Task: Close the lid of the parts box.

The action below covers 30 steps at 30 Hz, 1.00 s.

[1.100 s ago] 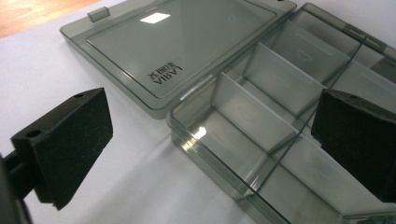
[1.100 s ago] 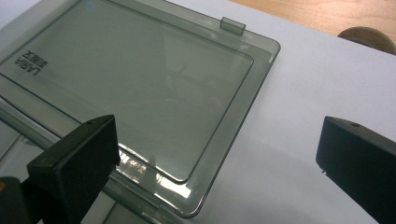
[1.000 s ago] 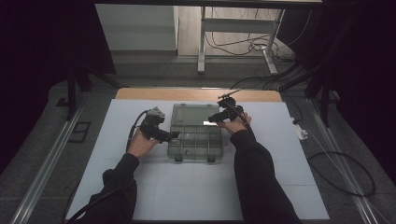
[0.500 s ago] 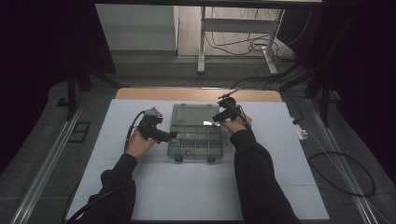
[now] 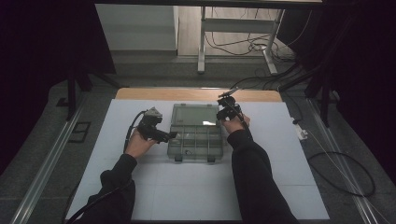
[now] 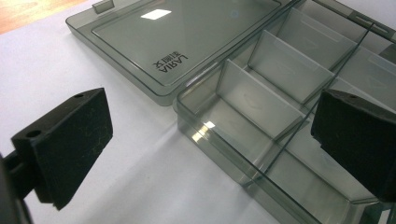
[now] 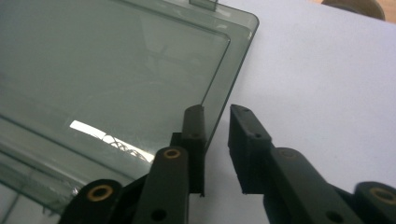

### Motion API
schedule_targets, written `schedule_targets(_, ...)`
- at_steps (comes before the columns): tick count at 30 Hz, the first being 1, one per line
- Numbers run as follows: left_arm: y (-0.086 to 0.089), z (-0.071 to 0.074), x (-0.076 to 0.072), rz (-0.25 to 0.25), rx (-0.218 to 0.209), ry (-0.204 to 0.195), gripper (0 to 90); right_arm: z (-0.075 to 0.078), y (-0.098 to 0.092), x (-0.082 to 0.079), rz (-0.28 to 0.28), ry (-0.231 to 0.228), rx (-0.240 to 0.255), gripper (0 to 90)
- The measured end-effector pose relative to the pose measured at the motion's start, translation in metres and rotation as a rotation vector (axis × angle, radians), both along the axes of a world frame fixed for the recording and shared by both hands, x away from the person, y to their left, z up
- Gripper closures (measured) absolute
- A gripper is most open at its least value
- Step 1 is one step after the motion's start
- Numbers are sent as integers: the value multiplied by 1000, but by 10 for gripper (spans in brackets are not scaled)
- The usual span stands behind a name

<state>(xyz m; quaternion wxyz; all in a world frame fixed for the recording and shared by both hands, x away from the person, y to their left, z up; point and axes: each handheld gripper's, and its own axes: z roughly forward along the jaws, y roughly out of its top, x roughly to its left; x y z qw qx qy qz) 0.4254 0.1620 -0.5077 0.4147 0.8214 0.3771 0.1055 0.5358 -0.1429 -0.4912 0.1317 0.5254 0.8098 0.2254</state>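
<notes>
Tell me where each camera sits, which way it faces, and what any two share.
High view: above the person's side, looking forward and down at the table; forearms, left gripper and right gripper show.
Left gripper view: rides the left gripper, facing the box; both pads show.
Right gripper view: rides the right gripper, facing the lid; jaws straddle its edge.
All share the lid.

Smoky grey clear box – black hand-held gripper – white table
</notes>
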Motion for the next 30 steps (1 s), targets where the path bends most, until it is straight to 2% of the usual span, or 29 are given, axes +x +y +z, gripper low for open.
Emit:
schedule_targets(5,0,1,-1,2,2,-3,0,2,4,3,-73,39,8,836)
schedule_targets(8,-2,3,-2,3,21,-12,0,2,6,4,-123,57,17,856)
schedule_targets(11,-3,4,-3,1,23,-18,0,3,6,4,-158,70,48,874)
schedule_targets(17,0,5,-1,17,16,-14,0,4,9,3,-171,80,58,888)
schedule_targets(20,3,6,0,37,18,-14,18,6,7,1,-172,60,76,889)
schedule_targets(24,6,7,2,53,11,-13,167,8,6,-2,-167,30,92,890)
schedule_targets(28,11,7,7,65,-10,7,421,10,2,-5,-163,2,121,889)
schedule_targets(30,13,6,11,75,-17,21,498,10,1,-7,-163,-5,128,889)
